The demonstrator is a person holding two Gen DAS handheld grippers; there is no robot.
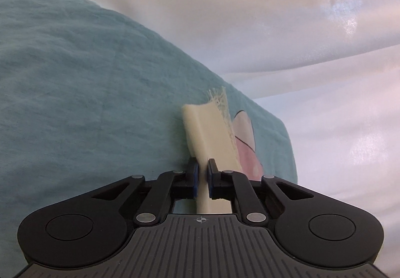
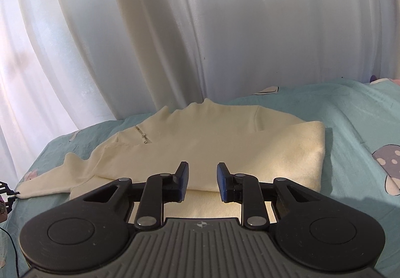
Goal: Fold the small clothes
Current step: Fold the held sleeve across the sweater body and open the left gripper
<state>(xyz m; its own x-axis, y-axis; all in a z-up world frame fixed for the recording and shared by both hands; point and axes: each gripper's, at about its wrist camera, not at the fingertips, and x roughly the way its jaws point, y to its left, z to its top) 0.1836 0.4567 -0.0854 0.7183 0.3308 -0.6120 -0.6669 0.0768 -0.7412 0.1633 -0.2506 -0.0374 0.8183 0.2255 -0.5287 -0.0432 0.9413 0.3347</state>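
A cream knit sweater (image 2: 212, 143) lies on the teal bedsheet (image 2: 355, 128), its right side folded over and its left sleeve (image 2: 50, 183) stretched out to the left. My left gripper (image 1: 202, 173) is shut on the cuff end of that sleeve (image 1: 207, 128), which has a lace trim. That gripper shows at the far left edge of the right wrist view (image 2: 6, 193). My right gripper (image 2: 201, 179) is open and empty, just above the sweater's near hem.
White curtains (image 2: 200, 28) hang behind the bed's far edge. The sheet carries mushroom prints (image 2: 390, 163) at the right. A dark cable (image 2: 10, 240) runs at the lower left of the right wrist view.
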